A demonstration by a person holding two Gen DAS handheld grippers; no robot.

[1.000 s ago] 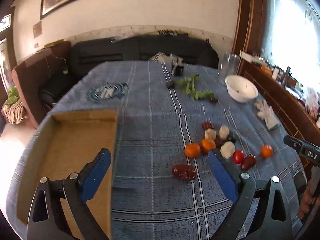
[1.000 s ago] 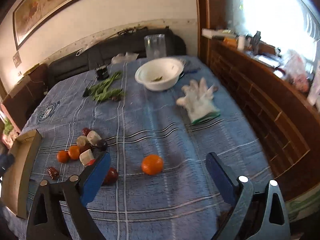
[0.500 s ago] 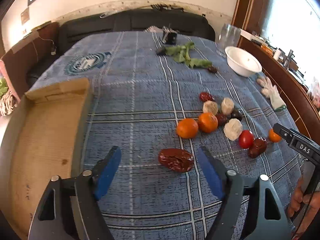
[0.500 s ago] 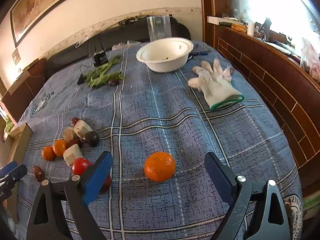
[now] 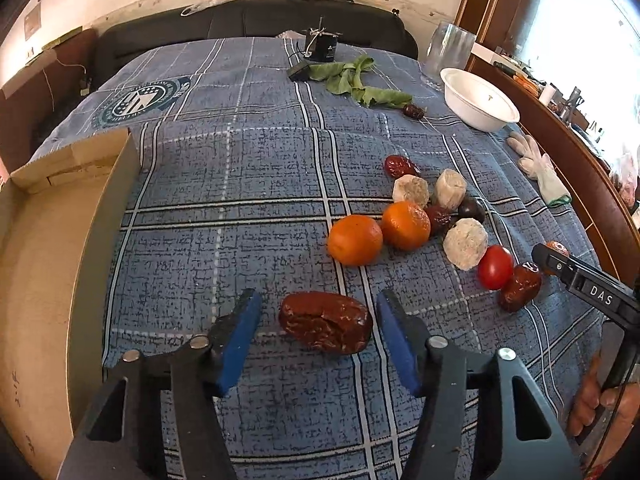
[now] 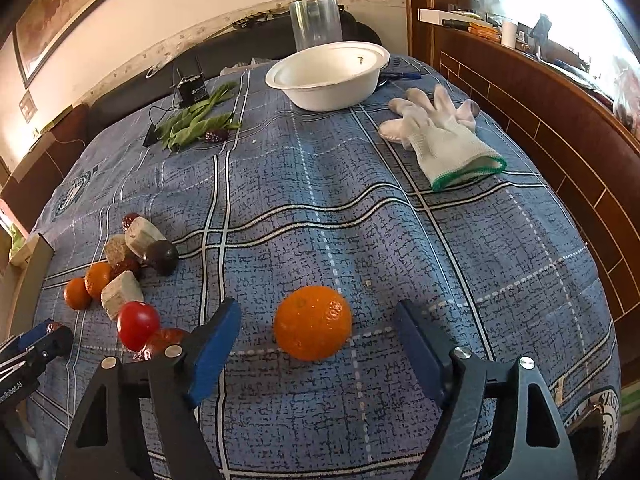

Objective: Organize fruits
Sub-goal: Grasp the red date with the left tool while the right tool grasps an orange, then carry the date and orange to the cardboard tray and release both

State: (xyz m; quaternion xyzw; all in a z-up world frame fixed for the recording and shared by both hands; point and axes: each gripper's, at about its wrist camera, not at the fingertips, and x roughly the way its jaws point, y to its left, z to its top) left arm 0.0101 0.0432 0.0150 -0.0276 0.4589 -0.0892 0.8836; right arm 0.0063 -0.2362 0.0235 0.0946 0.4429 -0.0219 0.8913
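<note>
My left gripper (image 5: 318, 312) is open low over the blue plaid cloth, its blue pads on either side of a dark red wrinkled date (image 5: 325, 322) without touching it. Beyond lie two oranges (image 5: 354, 240), pale lumps (image 5: 465, 243), a red tomato (image 5: 495, 267) and more dates (image 5: 519, 288). My right gripper (image 6: 316, 326) is open around a single orange (image 6: 313, 323), apart from it. The fruit cluster (image 6: 120, 276) shows at the left in the right wrist view.
A cardboard box (image 5: 44, 240) stands at the table's left edge. A white bowl (image 6: 327, 74), a clear jar (image 6: 316, 18), a white glove (image 6: 442, 138) and green leaves (image 6: 196, 122) lie further back. A wooden ledge (image 6: 560, 92) runs along the right.
Both grippers have come down and forward. The left one now straddles the date and the right one straddles the lone orange. Both stay open.
</note>
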